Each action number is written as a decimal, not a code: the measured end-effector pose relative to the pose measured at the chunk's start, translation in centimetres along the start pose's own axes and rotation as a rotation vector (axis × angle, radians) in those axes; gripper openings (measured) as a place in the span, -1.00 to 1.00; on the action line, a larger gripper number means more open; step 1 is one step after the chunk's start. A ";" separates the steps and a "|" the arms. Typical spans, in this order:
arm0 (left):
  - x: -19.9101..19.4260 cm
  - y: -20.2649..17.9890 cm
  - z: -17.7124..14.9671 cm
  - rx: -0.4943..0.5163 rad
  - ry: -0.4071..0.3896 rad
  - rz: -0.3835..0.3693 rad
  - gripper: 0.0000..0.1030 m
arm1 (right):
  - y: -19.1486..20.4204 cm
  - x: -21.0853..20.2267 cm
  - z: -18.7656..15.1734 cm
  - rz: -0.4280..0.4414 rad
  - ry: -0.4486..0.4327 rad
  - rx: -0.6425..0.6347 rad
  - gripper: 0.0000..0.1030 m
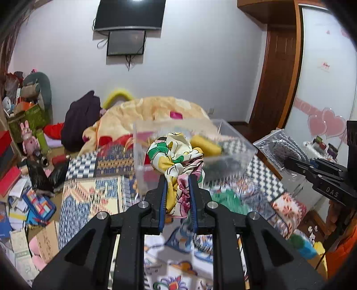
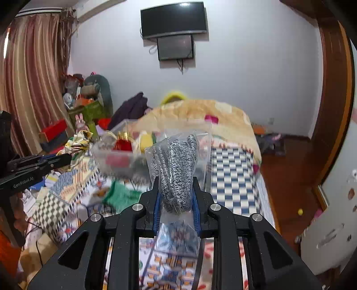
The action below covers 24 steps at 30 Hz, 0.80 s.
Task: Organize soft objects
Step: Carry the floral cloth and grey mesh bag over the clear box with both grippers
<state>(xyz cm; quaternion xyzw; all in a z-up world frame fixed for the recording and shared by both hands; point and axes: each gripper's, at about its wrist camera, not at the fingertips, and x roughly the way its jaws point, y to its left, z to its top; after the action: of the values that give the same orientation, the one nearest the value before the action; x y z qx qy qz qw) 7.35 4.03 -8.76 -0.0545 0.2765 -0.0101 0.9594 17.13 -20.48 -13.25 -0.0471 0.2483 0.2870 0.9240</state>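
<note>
- While held above a patterned bedspread [image 1: 89, 200], the left gripper [image 1: 177, 178] pinches a crumpled floral cloth [image 1: 176, 158] in front of a clear plastic bin [image 1: 234, 142].
- Right gripper [image 2: 176, 180] clamps a bagged black-and-white knit item [image 2: 176, 169], just before that bin [image 2: 107, 151].

Your two fisheye views are evenly and brightly lit by diffuse room light; shadows are soft. A small glare spot sits on the top edge of the television [image 2: 173, 19] in both views. Expect strong barrel distortion: the door frame [image 1: 299, 67] and curtain [image 2: 33, 78] bow, and dark vignetting fills the corners. The clear bin [image 1: 194, 154] and bed cover [image 2: 232, 178] are smeared by motion blur, while your gripper bodies stay sharp.
</note>
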 end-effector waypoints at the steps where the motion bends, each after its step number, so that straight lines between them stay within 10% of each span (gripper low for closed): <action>1: 0.0 -0.1 0.4 0.001 -0.010 -0.002 -0.66 | 0.1 0.0 0.4 0.002 -0.010 -0.002 -0.59; 24: 6.7 -0.4 6.5 -0.008 -0.046 -0.006 -0.65 | 0.3 6.1 4.5 0.007 -0.032 0.015 -0.59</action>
<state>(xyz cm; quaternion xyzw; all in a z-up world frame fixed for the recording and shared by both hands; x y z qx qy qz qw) 16.50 3.92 -6.85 -0.0593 0.2540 -0.0106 0.9653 23.25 -16.06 -12.23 -0.0348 0.2357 0.2890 0.9272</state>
